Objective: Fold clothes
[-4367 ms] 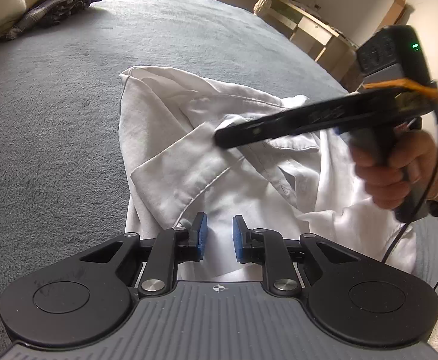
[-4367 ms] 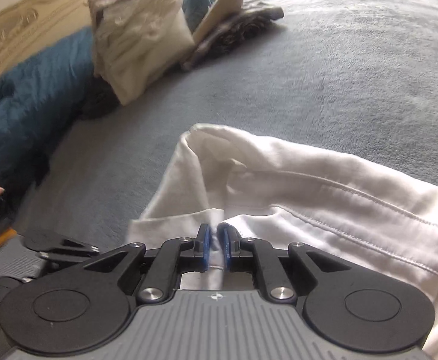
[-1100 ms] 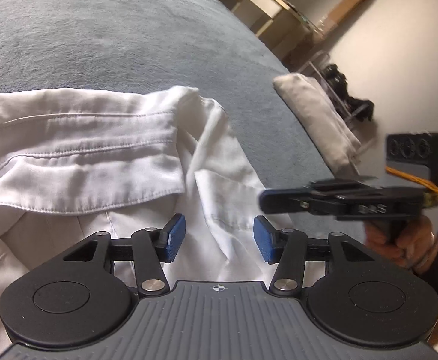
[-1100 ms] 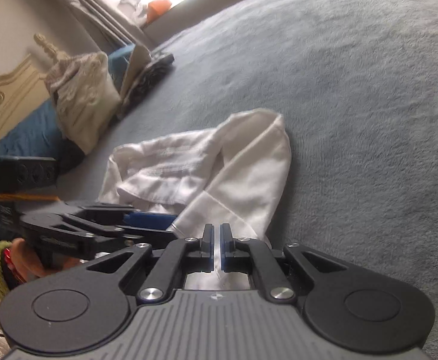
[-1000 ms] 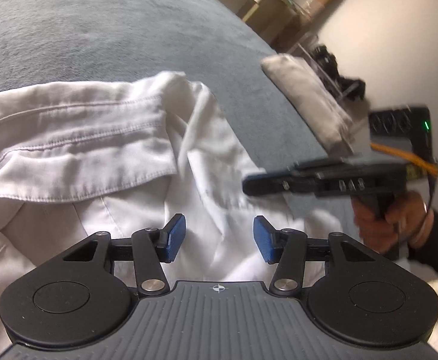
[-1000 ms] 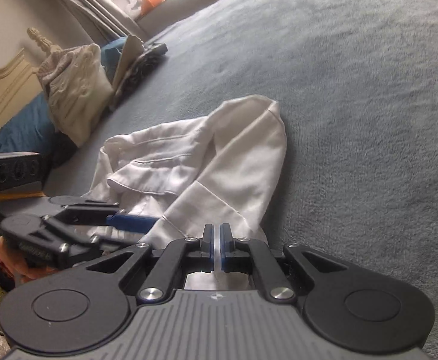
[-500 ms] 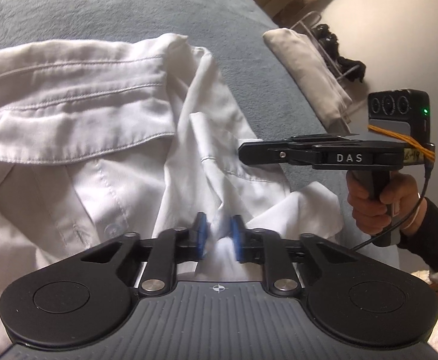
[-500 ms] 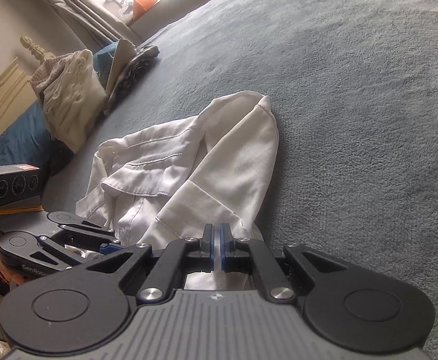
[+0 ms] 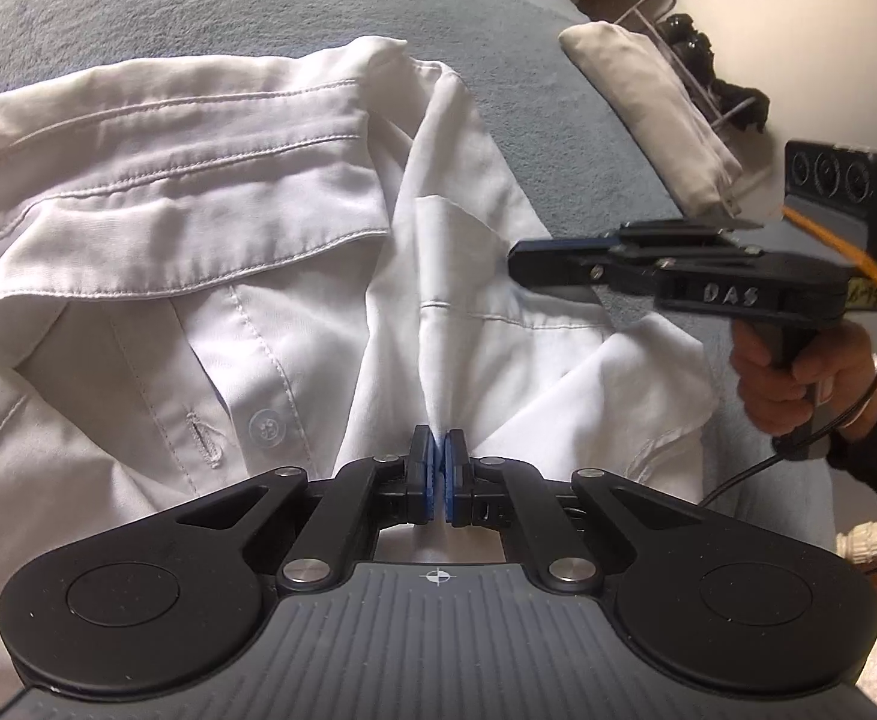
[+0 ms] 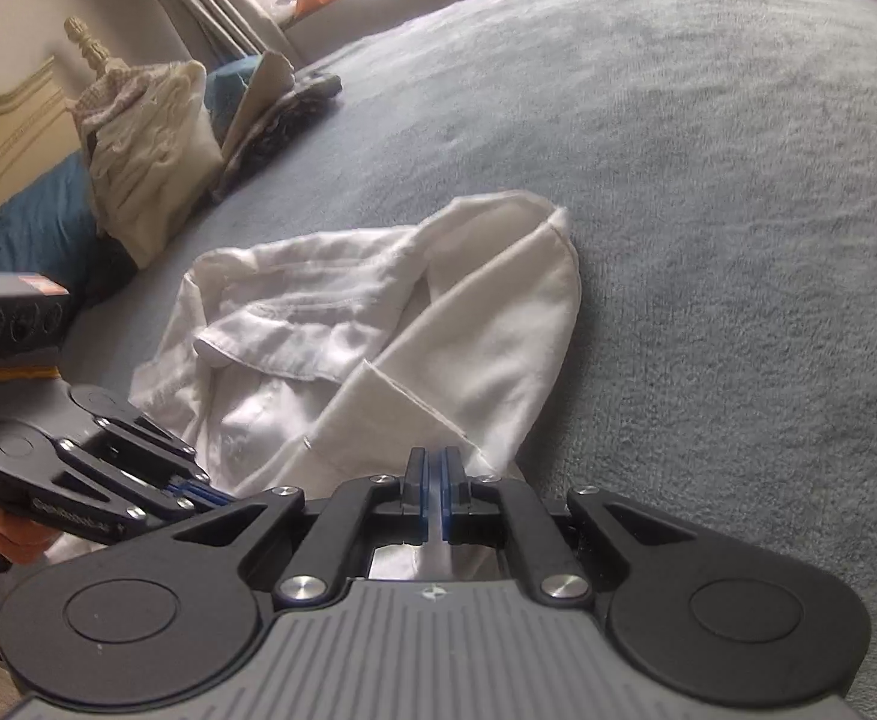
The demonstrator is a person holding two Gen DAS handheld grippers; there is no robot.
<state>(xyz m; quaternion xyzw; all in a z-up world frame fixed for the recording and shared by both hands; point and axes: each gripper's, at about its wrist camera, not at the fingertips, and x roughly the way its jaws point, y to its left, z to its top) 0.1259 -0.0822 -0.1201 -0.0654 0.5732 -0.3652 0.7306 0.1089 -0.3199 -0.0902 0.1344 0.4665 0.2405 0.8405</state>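
Crumpled white button-up shirt (image 9: pixel 294 252) lying near the close edge of a grey fleecy bedspread (image 10: pixel 708 180), collar flap and a buttoned placket facing up, chest pocket off to the right. Left gripper (image 9: pixel 438 468) clamped tight on a ridge of cloth just right of the placket, blue pads squeezed together with white fabric pulled up into a little tent between them. Right gripper (image 10: pixel 432 486) likewise pinching a strip of the same shirt at its near right edge, pads pressed nearly flat on it. Probably grabbing two points to lift and spread the thing out flat, since no proper fold yet. Bare hand (image 9: pixel 798 372) wrapped round the right tool's handle. Farther back on the left, a heap of beige and dark clothes (image 10: pixel 156 162) piled by a cream carved headboard (image 10: pixel 0 126), well apart from the shirt.
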